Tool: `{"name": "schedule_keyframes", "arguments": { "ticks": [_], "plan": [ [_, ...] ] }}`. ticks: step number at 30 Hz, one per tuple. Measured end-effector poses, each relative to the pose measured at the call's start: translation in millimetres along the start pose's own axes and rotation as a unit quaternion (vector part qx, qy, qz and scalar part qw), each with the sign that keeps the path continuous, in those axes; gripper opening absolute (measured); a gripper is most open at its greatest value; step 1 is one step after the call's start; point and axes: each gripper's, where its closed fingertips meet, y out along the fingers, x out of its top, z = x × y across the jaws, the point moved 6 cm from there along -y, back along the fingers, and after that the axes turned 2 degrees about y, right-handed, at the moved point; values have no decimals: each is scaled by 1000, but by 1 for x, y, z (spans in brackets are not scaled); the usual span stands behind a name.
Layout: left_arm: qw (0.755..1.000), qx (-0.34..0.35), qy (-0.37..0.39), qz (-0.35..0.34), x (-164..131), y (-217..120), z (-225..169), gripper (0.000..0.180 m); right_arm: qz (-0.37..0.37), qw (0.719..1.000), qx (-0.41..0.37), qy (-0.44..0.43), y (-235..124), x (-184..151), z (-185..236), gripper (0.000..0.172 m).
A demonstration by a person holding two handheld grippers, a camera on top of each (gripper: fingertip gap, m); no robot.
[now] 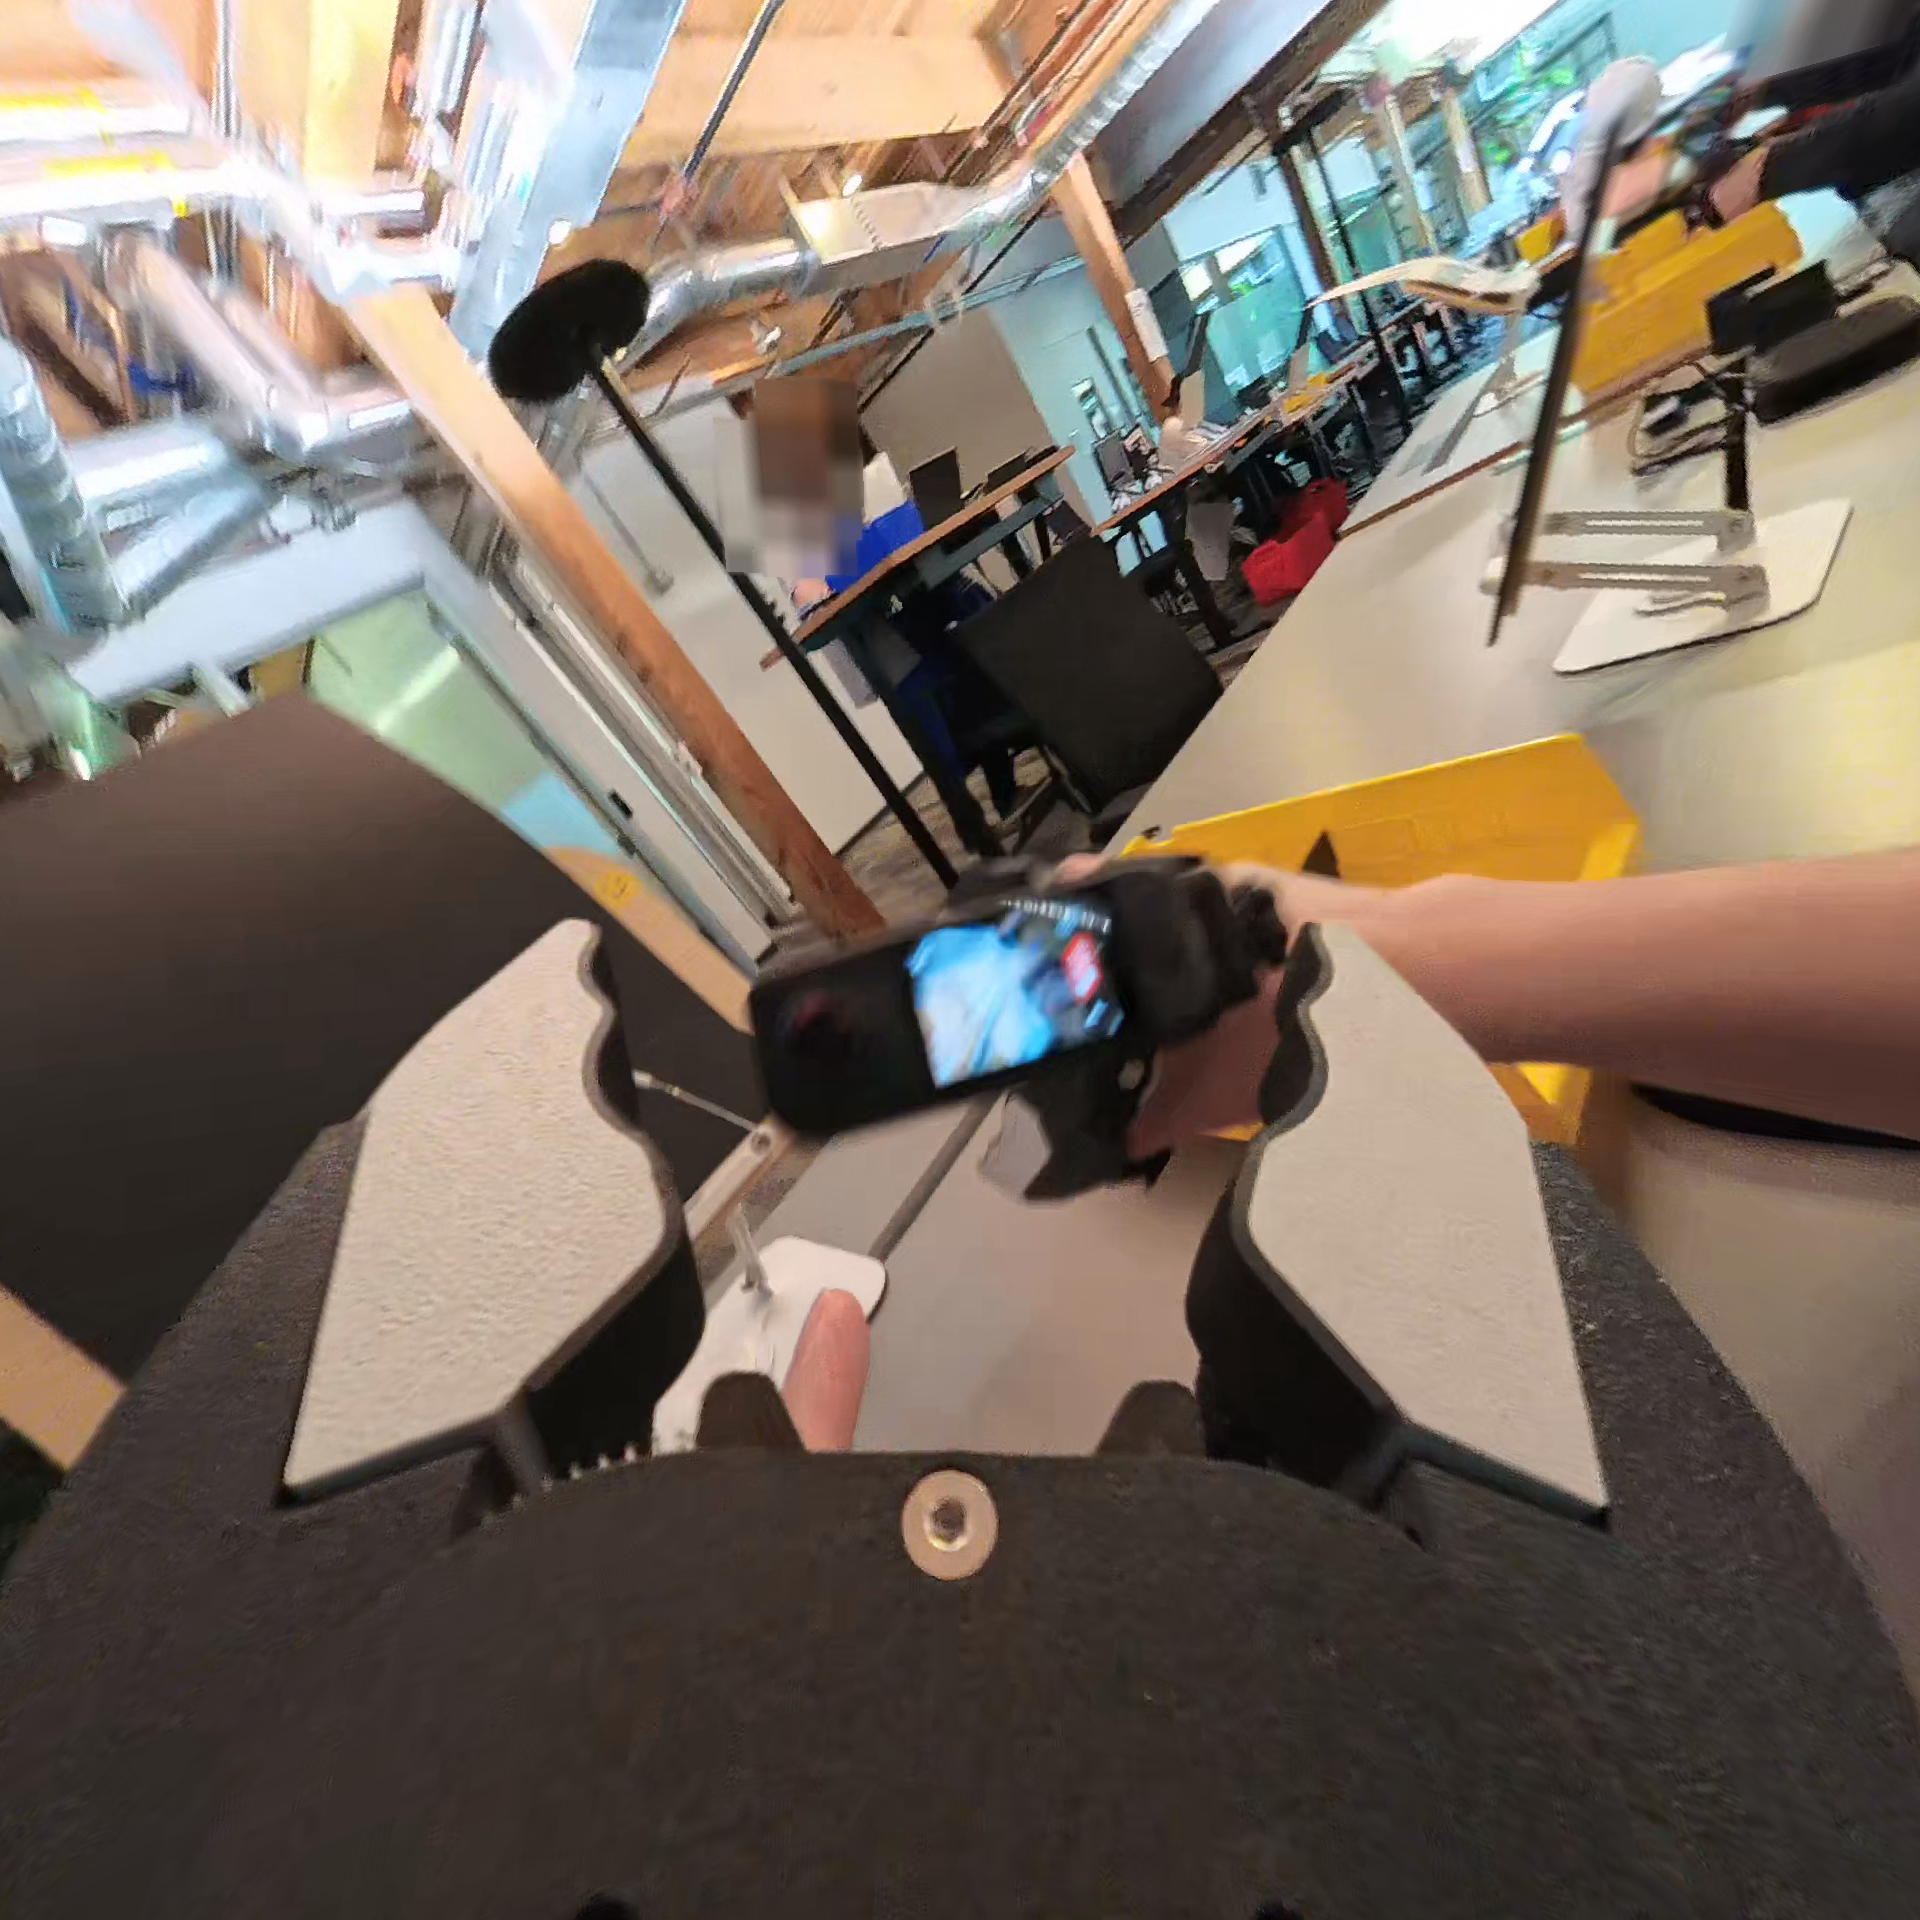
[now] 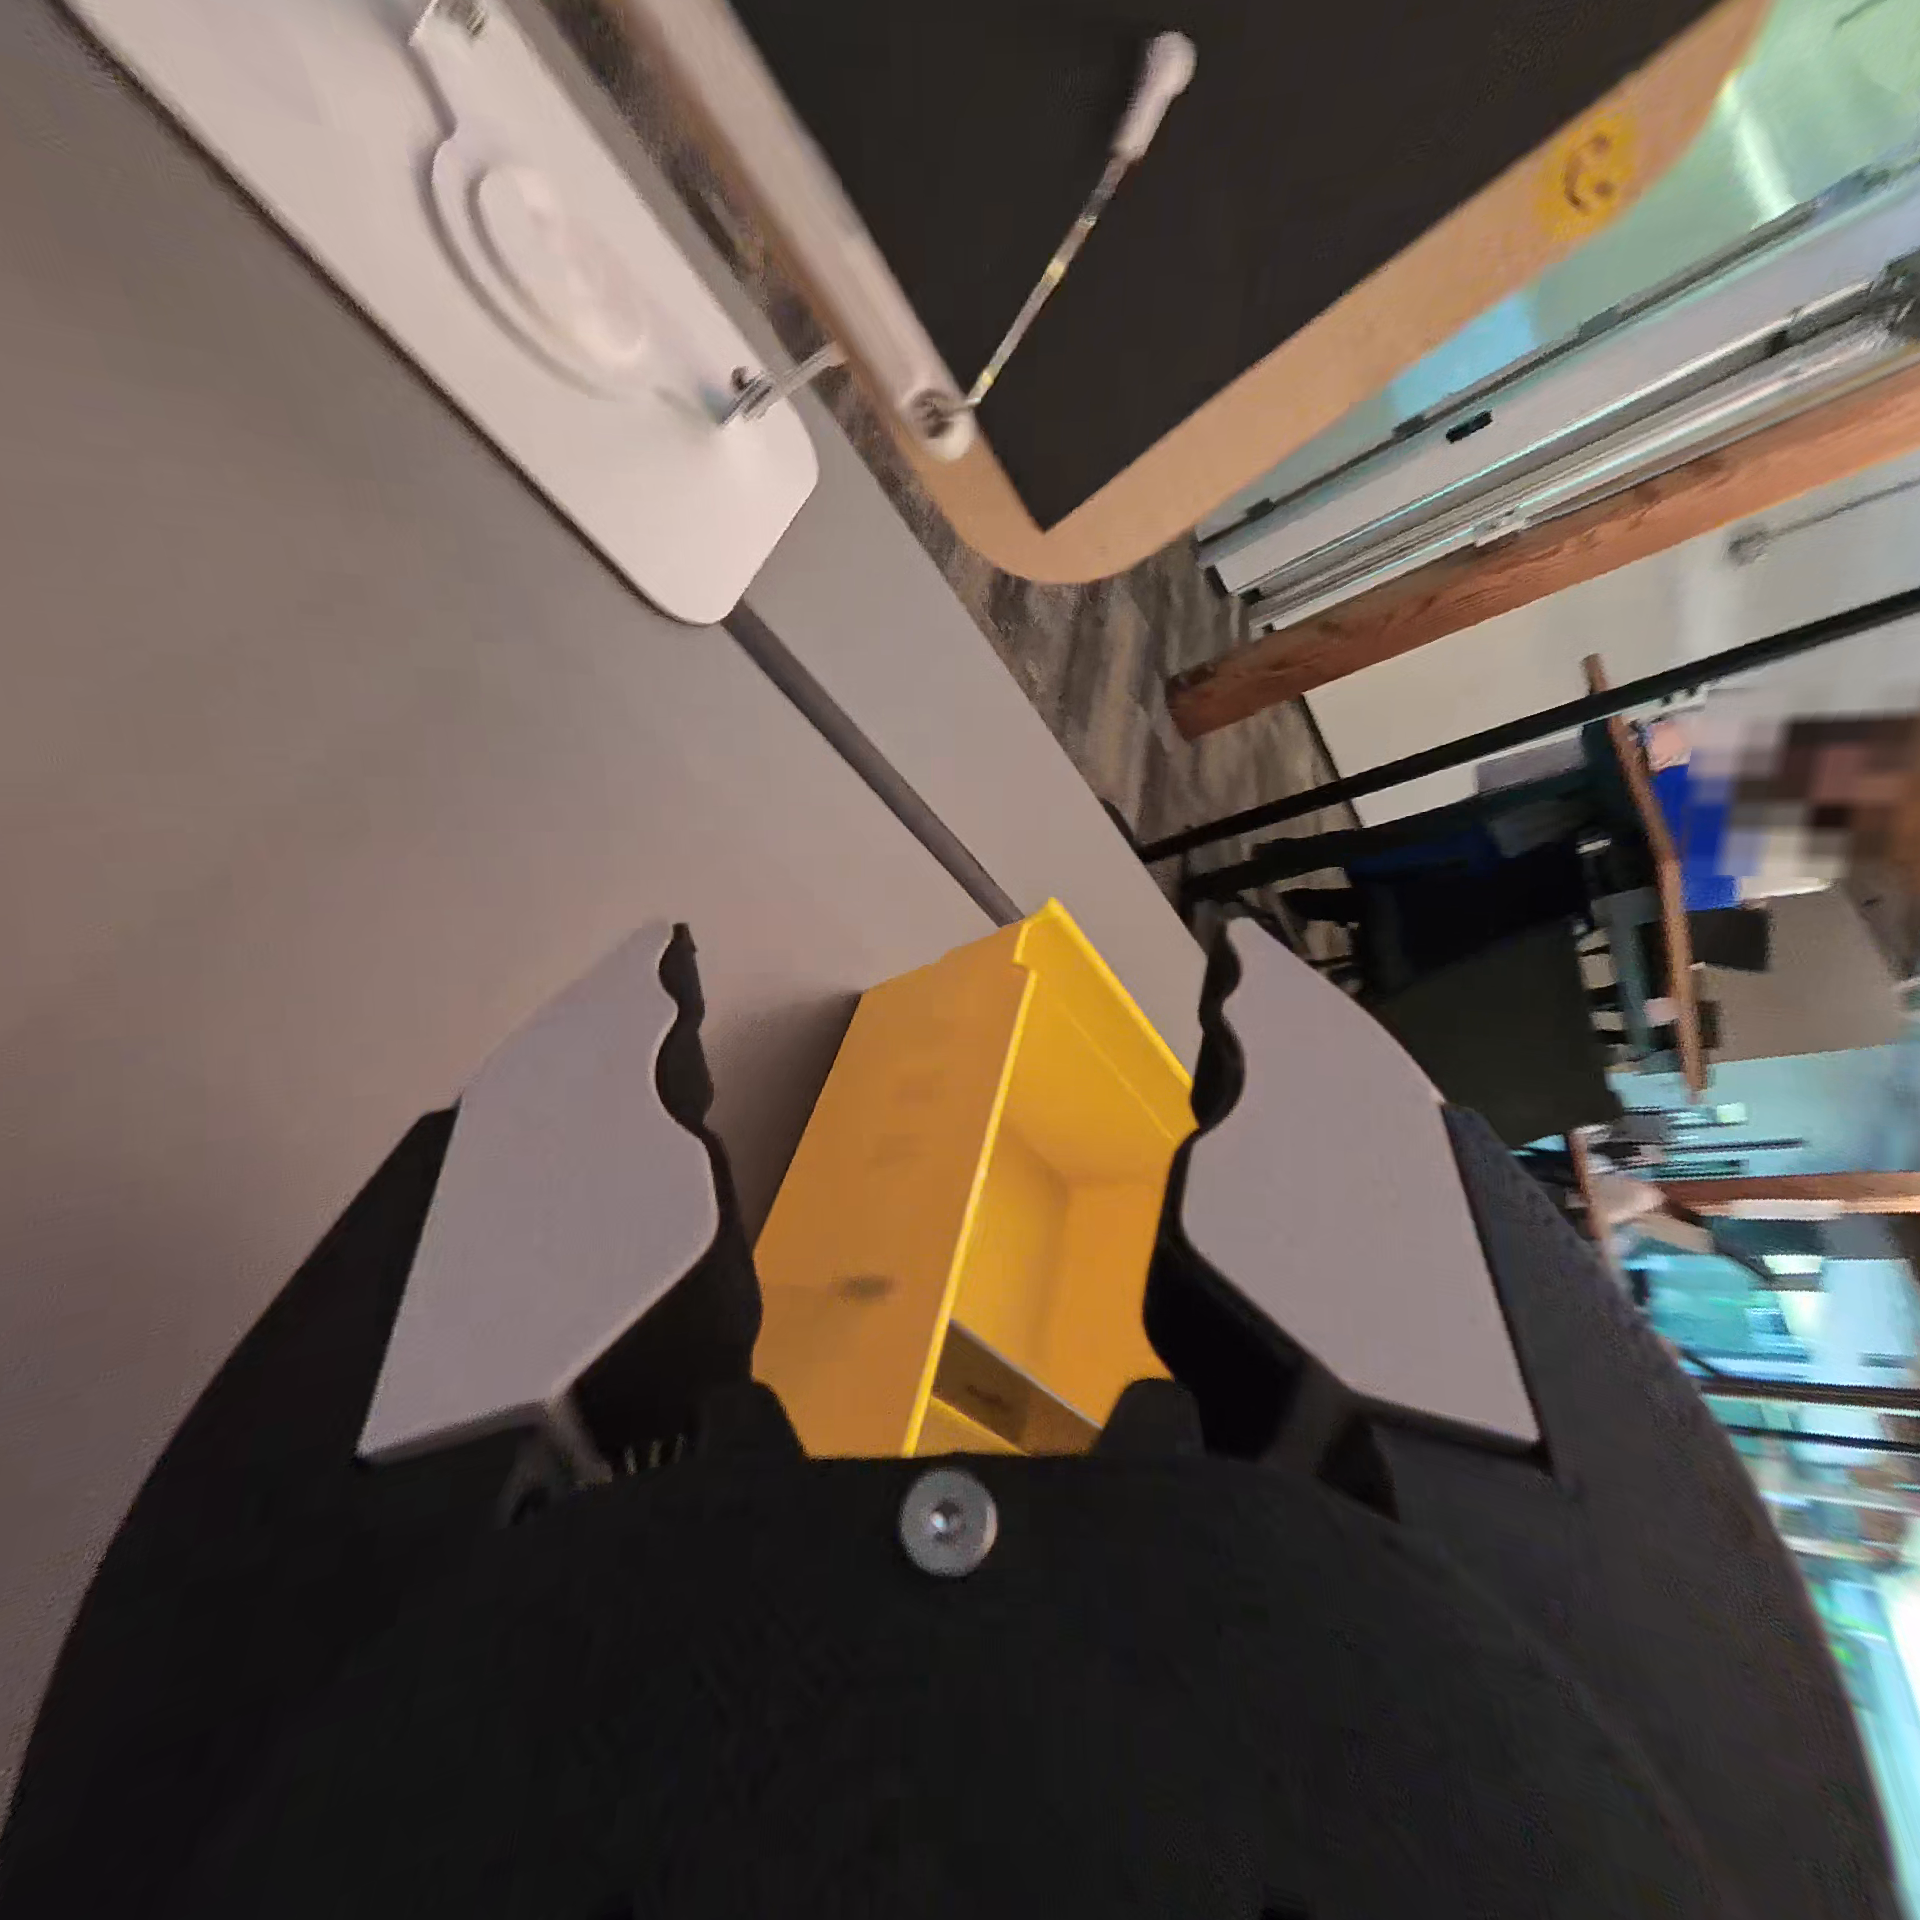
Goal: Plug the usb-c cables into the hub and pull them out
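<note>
Matt plastics, smooth laminate, bare timber

We see a smooth yellow plastic bin (image 2: 935, 1195), a matt grey table (image 2: 312, 831), grainy black gripper bodies, a rough wooden post (image 1: 623, 613) and a glossy screen (image 1: 1013, 987).

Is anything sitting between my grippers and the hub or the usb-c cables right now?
Cannot say: neither view shows a hub or cables. The left gripper is open and aimed out over the table's edge, with the right gripper crossing in front of it. The right gripper's own view looks along the grey table into a yellow bin.

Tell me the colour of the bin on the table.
Yellow bin, clearest in the right wrist view.
</note>
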Motion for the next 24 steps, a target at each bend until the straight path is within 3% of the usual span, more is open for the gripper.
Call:
{"name": "schedule_keyframes", "arguments": {
  "ticks": [7,24],
  "plan": [
    [997,-39,44,-59,19,-3,-38,115,15,996,-7,-93,-13,10,44,93],
    [994,-62,80,-31,-1,11,-62,110,35,991,16,-127,-21,10,63,93]
  ]
}}
